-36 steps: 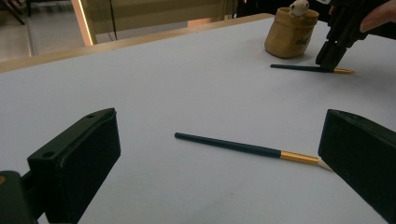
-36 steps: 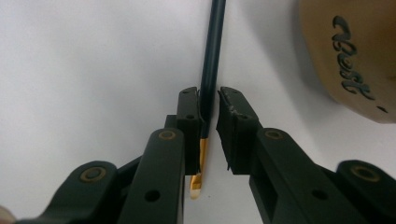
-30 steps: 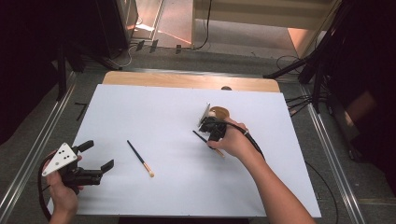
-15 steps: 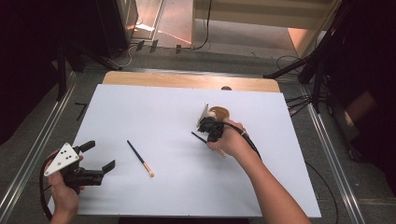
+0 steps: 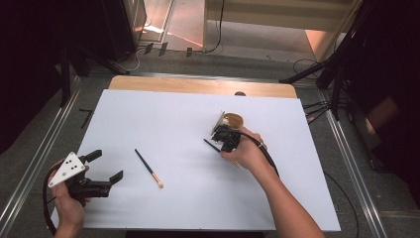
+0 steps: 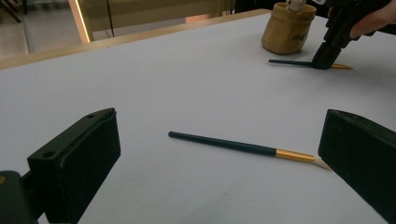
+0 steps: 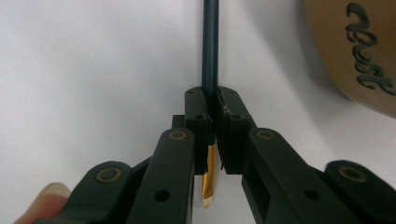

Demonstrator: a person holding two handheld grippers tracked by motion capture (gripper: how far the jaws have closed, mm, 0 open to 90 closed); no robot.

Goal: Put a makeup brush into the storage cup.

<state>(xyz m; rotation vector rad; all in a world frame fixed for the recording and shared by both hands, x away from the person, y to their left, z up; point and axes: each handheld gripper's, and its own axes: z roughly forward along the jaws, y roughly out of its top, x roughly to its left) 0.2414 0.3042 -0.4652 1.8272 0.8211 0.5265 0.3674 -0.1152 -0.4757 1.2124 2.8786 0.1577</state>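
Jaws of the right gripper [image 7: 212, 130] have just finished closing on 1 dark-handled brush [image 7: 210, 51] lying beside the tan pot [image 5: 234, 120] (likely its destination), so lifting looks next. The left gripper [image 5: 106, 166] waits wide open near the second brush [image 5: 149, 168].

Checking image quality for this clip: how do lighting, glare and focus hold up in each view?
High view: white table sheet evenly lit, surroundings dark, an orange glow on the floor beyond. Left gripper view: loose brush sharp, near jaws softer. Right gripper view: right gripper and clamped brush crisp, tan cup slightly soft; no glare.
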